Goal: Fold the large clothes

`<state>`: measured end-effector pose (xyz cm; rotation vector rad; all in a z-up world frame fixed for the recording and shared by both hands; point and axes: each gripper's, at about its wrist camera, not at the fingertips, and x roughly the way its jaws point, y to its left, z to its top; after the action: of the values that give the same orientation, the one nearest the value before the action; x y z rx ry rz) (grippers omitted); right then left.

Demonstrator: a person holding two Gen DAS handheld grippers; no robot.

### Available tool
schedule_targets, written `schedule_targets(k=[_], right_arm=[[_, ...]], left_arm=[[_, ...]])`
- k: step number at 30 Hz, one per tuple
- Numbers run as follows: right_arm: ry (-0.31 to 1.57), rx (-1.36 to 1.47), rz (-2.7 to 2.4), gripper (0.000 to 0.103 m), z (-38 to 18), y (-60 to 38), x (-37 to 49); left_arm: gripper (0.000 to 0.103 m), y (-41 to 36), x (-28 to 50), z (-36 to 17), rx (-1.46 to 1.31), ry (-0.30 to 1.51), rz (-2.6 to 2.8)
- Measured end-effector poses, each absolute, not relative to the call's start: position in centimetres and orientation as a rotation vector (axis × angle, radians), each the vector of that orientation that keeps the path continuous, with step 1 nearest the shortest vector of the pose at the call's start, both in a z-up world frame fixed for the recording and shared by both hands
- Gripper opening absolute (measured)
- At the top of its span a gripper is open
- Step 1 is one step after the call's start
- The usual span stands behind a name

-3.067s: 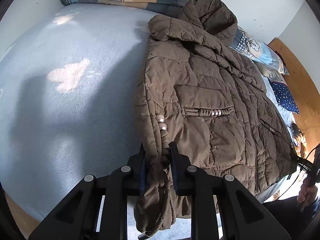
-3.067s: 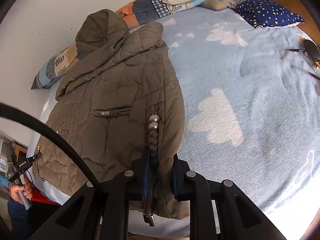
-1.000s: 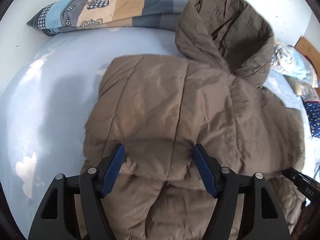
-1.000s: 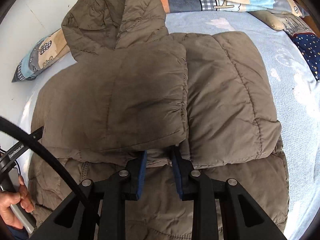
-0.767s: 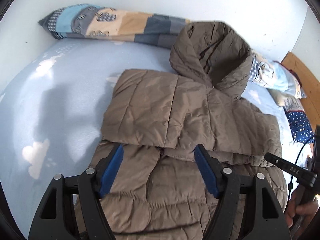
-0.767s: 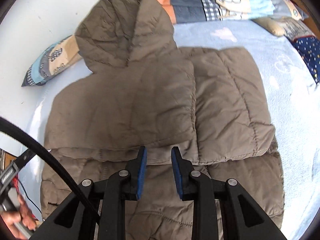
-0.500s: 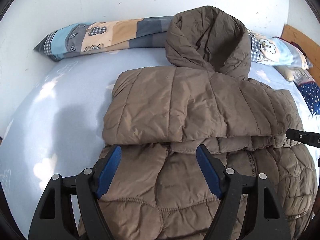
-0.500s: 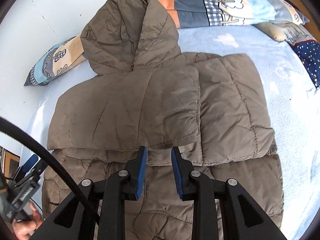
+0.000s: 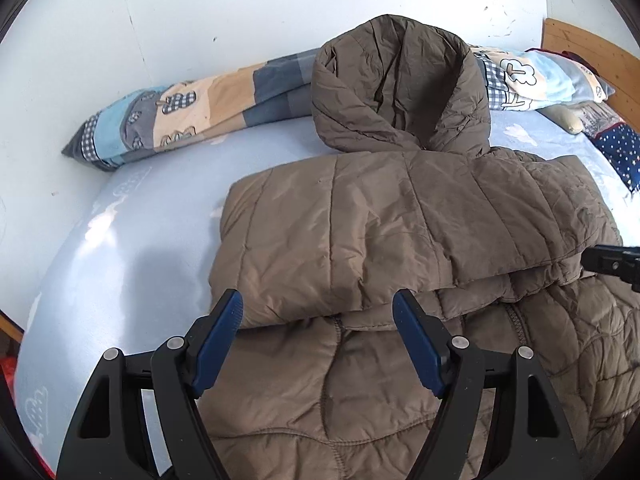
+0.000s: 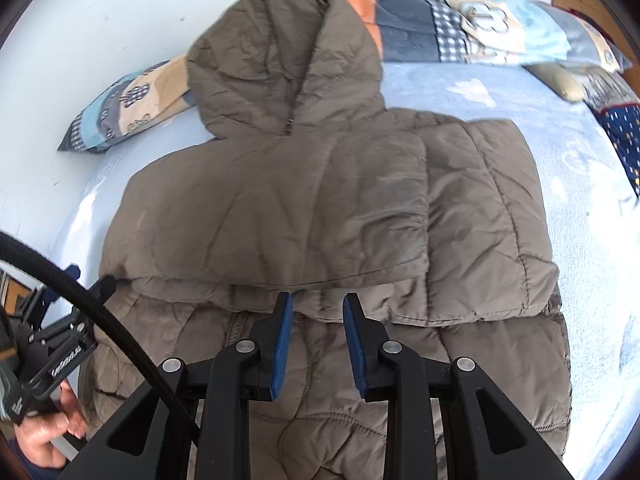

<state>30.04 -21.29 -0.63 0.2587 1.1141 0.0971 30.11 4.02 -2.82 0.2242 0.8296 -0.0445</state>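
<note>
Both claws gape empty over jacket — patchwork bolster behind hood.

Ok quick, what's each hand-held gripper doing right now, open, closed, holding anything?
Left hand-held gripper: open wide, holding nothing, above the brown jacket; jaws have just been opening.
Right hand-held gripper: open narrowly, holding nothing, above the jacket.

Ahead of my left tongs, whose pads are blue on black arms, I see an olive-brown quilted jacket on a pale blue bed sheet printed with white clouds. Beyond it lies a patchwork pillow in blue, beige and grey checks, and right of that a navy cushion with white dots.
</note>
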Motion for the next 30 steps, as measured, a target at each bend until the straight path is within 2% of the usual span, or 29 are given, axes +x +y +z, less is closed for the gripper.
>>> schedule_targets(k=[12, 16, 18, 20, 24, 30], right_arm=[[1.032, 0.21, 0.13, 0.033, 1.8, -21.2, 28.1], [1.027, 0.238, 0.137, 0.033, 3.8, -21.8, 28.0], [1.014, 0.231, 0.137, 0.037, 5.5, -22.0, 28.5], [0.997, 0.243, 0.133, 0.048, 7.5, -22.5, 30.1], [0.93, 0.244, 0.13, 0.052, 12.0, -22.5, 35.5], [0.884, 0.162, 0.1, 0.058, 14.4, -21.7, 44.9]], left_arm=[[0.077, 6.2, 30.5, -0.8, 0.165, 0.783, -0.034], [0.077, 7.1, 30.7, 0.0, 0.129, 0.787, -0.077], [0.077, 7.6, 31.0, 0.4, 0.119, 0.775, -0.059], [0.077, 8.4, 31.3, 0.5, 0.088, 0.773, -0.036], [0.077, 9.4, 33.3, 1.3, 0.005, 0.805, -0.065], [0.078, 10.2, 40.0, 3.9, -0.079, 0.795, -0.087]])
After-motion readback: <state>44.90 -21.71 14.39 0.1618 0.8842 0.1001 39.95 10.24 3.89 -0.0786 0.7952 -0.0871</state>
